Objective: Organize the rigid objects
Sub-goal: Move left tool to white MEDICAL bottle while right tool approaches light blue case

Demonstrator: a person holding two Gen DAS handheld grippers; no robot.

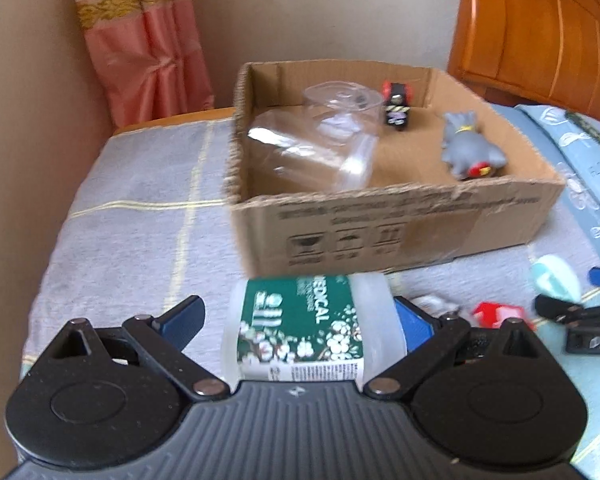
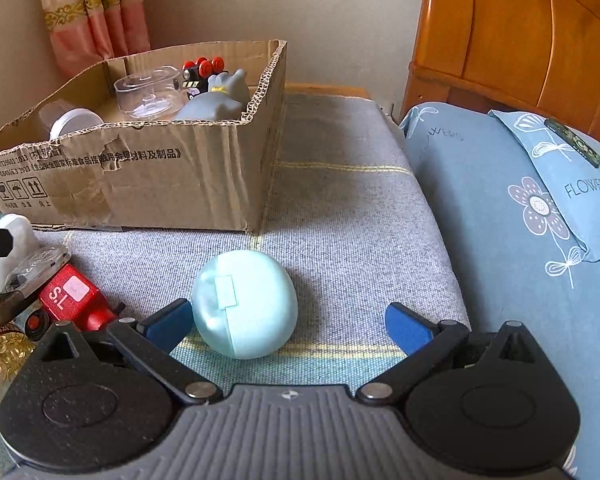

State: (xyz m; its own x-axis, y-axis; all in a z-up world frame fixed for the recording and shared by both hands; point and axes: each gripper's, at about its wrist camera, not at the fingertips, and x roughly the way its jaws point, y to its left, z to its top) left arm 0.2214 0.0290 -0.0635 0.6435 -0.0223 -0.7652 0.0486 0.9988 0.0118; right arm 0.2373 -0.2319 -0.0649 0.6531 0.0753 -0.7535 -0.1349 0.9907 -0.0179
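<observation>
A cardboard box (image 1: 400, 232) stands on the bed and holds clear plastic containers (image 1: 332, 136), a grey toy animal (image 1: 466, 148) and a black toy car with red wheels (image 1: 398, 108). My left gripper (image 1: 300, 320) is open, its blue fingers on either side of a white jar with a green "MEDICAL" label (image 1: 304, 328) lying in front of the box. My right gripper (image 2: 288, 326) is open around a pale blue round case (image 2: 244, 304) on the blanket; the left finger touches it. The box also shows in the right wrist view (image 2: 160, 184).
A red "S.L" object (image 2: 74, 298), a clear-lidded item (image 2: 36, 272) and a bottle (image 2: 0, 356) lie left of the blue case. A blue flowered pillow (image 2: 540, 208) and wooden headboard (image 2: 520, 32) are on the right. A pink curtain (image 1: 140, 40) hangs behind.
</observation>
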